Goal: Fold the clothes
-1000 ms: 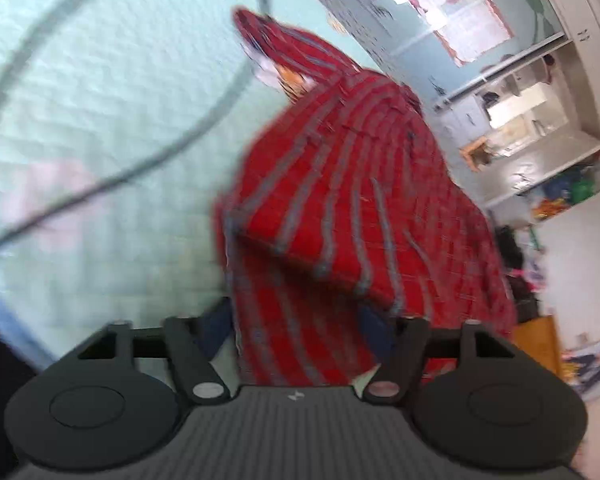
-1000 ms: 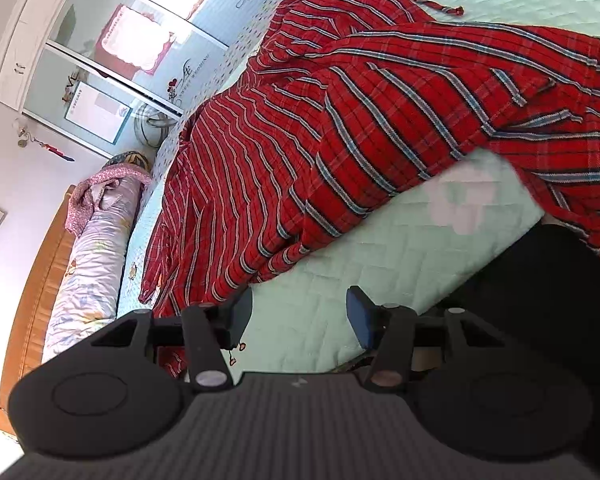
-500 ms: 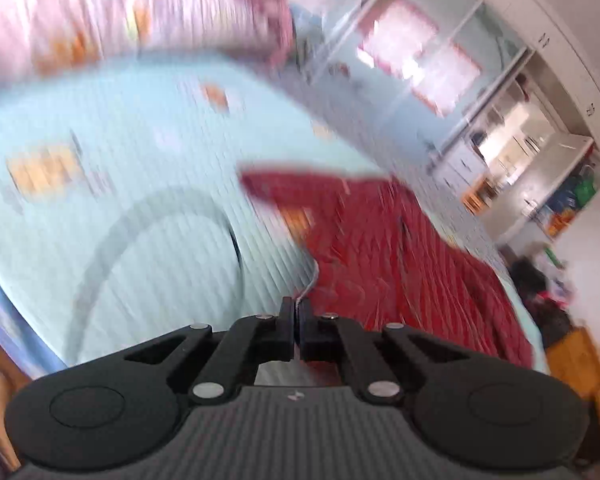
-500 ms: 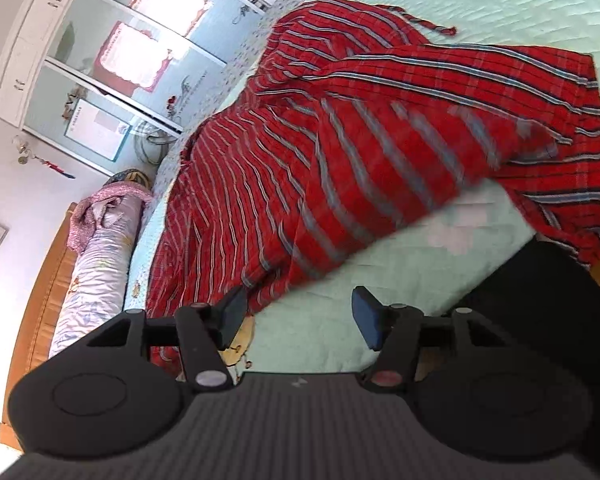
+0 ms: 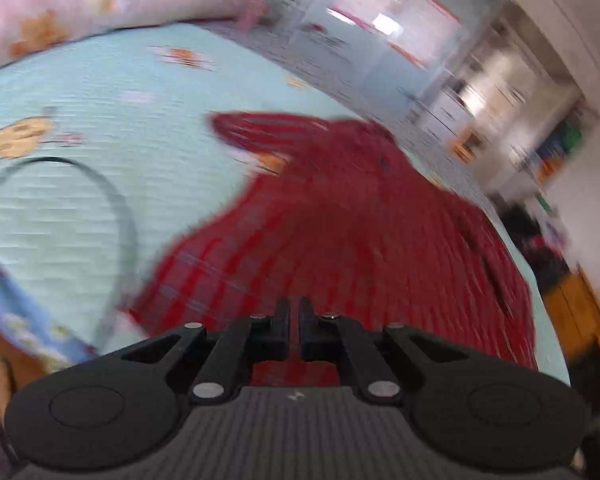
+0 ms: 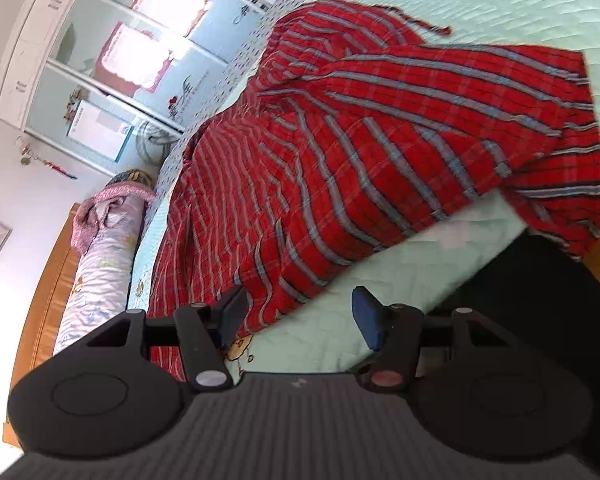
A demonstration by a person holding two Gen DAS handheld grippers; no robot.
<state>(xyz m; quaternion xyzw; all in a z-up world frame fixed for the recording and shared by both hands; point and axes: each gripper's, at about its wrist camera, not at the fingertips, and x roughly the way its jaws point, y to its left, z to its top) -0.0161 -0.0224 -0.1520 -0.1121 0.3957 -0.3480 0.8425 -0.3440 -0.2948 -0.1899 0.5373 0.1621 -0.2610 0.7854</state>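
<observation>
Shirt, red plaid with blue stripes, lies spread and rumpled across the bed, one part doubled over on top, its right end spilling off the bed's near edge beside your dark-clothed leg. Your left hand-held gripper is clenched, fingers nearly touching; red cloth sits right at the tips, but the left wrist view is smeared with motion, so I can't tell whether any fabric is actually pinched. Your right hand-held gripper is released, jaws wide, over bare quilt just near of the shirt's edge, holding nothing. Risks, as I judge them: if the left pinch is thin or empty, a pull will slip off and the fold collapses; moving this fast can drag the whole shirt rather than one layer; the overhanging end could slide off the bed; the grey cable looped on the quilt at left could snag the gripper or cloth. Versus a second ago: your left jaws were wide apart with the shirt held up bunched close to the lens, now they're closed and the shirt lies lower and flatter. Right gripper was open then too, barely shifted; the folded-over panel has settled.
</observation>
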